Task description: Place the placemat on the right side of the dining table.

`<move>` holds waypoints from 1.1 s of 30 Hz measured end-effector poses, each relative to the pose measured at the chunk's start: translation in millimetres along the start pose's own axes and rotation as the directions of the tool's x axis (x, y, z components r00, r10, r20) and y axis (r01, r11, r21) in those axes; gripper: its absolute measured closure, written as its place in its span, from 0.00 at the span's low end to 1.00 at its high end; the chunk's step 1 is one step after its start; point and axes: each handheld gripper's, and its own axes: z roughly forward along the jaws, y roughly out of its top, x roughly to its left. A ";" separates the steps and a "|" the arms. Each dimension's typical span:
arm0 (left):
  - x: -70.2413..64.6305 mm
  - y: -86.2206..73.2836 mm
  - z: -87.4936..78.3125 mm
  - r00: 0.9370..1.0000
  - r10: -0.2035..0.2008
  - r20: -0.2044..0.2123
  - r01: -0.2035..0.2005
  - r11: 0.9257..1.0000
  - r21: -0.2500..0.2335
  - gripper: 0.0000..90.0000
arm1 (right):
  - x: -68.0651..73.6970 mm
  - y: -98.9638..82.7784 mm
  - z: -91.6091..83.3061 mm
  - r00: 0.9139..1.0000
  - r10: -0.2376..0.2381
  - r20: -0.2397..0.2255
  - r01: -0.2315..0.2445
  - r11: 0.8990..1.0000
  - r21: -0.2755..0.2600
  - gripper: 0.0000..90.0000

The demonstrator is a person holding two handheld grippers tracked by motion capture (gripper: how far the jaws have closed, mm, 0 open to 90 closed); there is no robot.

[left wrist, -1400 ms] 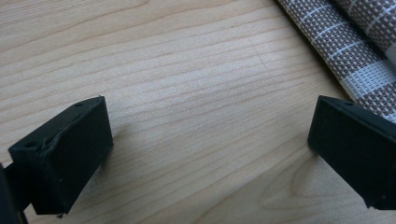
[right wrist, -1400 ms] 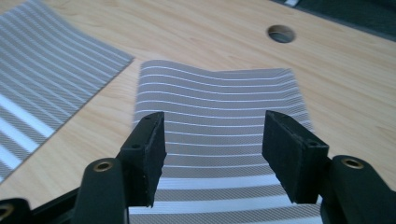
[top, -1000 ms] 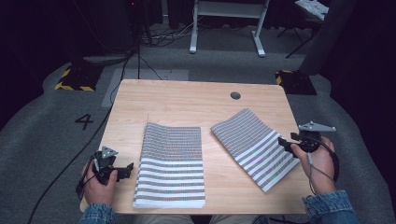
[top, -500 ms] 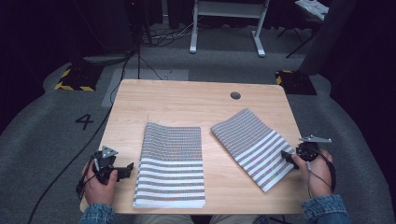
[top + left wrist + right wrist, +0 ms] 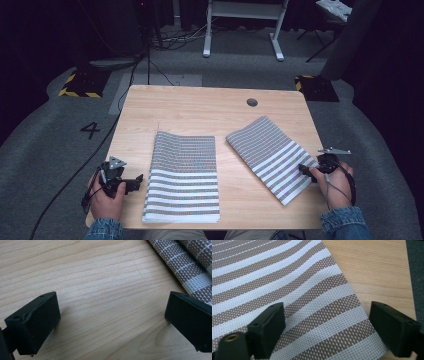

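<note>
Striped placemat (image 5: 274, 156), angled, right counter (image 5: 200, 107) side: right gripper (image 5: 306, 169) jaws just spread, lowered over its edge, nothing pinched; regrasp likely. Left gripper (image 5: 135, 181) jaws spread, idle.

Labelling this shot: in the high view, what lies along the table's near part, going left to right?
Left tongs → squarely laid striped mat → slanted striped mat → right tongs, at that mat's edge.

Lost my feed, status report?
Right hand-held gripper just opened over right mat edge. Left hand-held gripper open beside left mat. Nothing in the way.
</note>
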 end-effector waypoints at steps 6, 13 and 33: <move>0.0 0.0 0.0 1.000 0.000 0.000 0.000 1.000 0.000 0.00 | 9.4 4.3 -6.8 0.999 -0.020 -0.027 0.020 1.000 0.007 0.67; 0.0 0.0 0.0 1.000 0.000 0.000 0.000 1.000 0.000 0.00 | 15.6 9.1 -14.3 0.995 -0.076 0.059 0.079 0.995 -0.053 0.80; 0.1 0.0 0.0 1.000 0.001 0.000 -0.001 1.000 0.000 0.00 | 39.3 29.7 -60.4 0.977 -0.203 0.063 0.212 0.948 -0.235 0.96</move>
